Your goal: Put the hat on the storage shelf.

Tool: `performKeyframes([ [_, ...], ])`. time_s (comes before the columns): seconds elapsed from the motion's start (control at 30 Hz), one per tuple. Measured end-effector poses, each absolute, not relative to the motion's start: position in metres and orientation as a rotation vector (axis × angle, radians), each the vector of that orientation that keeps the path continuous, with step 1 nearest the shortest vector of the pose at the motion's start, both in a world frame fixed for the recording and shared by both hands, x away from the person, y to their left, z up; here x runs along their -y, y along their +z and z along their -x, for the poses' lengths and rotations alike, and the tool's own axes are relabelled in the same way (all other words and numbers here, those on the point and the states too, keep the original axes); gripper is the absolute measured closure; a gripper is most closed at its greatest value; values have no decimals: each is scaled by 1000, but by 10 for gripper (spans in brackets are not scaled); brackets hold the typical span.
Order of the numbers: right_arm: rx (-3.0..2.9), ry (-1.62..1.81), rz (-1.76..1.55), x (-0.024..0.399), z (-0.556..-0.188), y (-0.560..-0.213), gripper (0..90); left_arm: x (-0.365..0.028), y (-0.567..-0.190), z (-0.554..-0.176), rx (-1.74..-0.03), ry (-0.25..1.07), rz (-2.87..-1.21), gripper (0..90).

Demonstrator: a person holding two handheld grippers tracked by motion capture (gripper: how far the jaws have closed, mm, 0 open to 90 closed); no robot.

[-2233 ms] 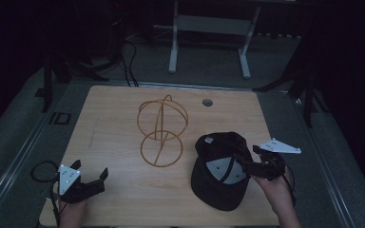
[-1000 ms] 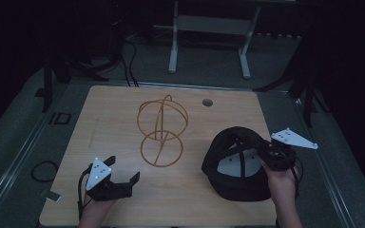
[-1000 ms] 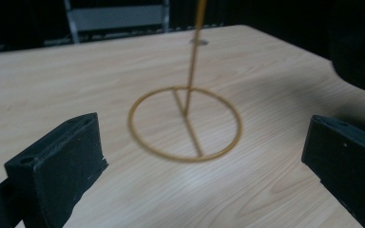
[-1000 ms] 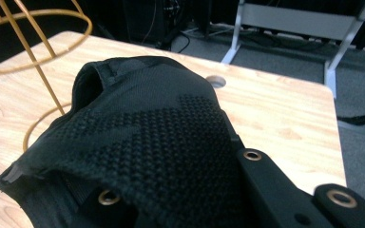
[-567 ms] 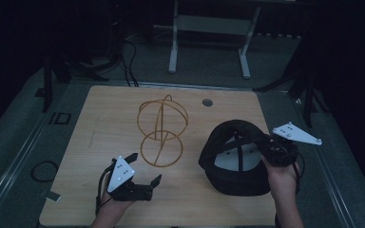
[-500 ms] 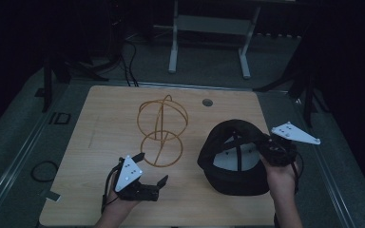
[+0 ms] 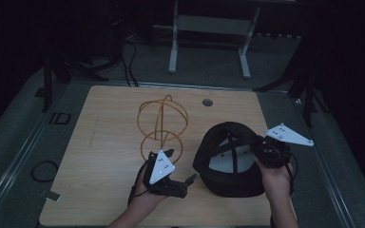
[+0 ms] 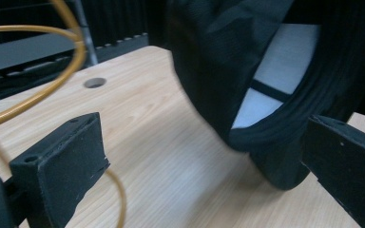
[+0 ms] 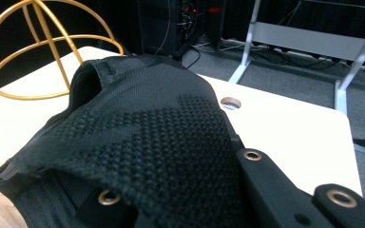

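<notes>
From above, my right gripper (image 7: pixel 259 151) is clamped on the rear edge of the black fabric baseball cap (image 7: pixel 228 161), which is tipped up with its hollow inside facing me, while my left gripper (image 7: pixel 180 166) hangs with its jaws spread and empty, just short of the cap's near left edge. I judge this the step of getting a second grip on the cap; the next move calls for bringing the left jaws over that rim and closing. Looking along my left gripper (image 8: pixel 204 166), the cap (image 8: pixel 218 71) rises ahead and to the right, its dark rim close in front of the right-hand jaw but not between the pads. The gold wire hat stand (image 8: pixel 52 61) curves past the other jaw, close enough to snag. Looking along my right gripper, woven cap cloth (image 9: pixel 171 137) lies pinched over my jaws; beyond it are the stand (image 9: pixel 43 52), the pale wooden table (image 9: pixel 290 133) with its round hole (image 9: pixel 230 102), and a white metal frame (image 9: pixel 313 42) on the floor.
</notes>
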State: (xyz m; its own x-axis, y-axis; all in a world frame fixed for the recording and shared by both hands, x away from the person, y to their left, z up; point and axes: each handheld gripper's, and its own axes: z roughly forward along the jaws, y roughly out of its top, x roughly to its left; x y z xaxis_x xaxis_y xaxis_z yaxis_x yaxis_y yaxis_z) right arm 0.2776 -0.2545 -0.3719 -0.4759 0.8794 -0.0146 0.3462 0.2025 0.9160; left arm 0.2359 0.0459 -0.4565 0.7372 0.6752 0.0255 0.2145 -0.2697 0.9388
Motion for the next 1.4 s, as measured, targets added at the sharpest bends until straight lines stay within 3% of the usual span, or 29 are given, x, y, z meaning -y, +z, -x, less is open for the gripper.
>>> performKeyframes([
  [0.3,-1957,1260,-1099,245,-274,-375,890,-22,-450,-256,-735,502,-1845,71],
  [0.6,-1974,1282,-1051,239,-263,-373,891,-15,-440,-272,-736,519,-1910,233],
  [0.83,-2006,1297,-1015,231,-256,-377,890,-10,-435,-271,-739,534,-1932,480],
  [0.93,-2017,1301,-996,227,-252,-378,891,-10,-434,-269,-744,561,-1930,649],
  [1.03,-2025,1307,-986,227,-248,-377,890,-12,-431,-267,-768,631,-1914,875],
  [1.4,-2062,1355,-965,226,-232,-385,889,-21,-410,-270,-739,668,-1901,894],
])
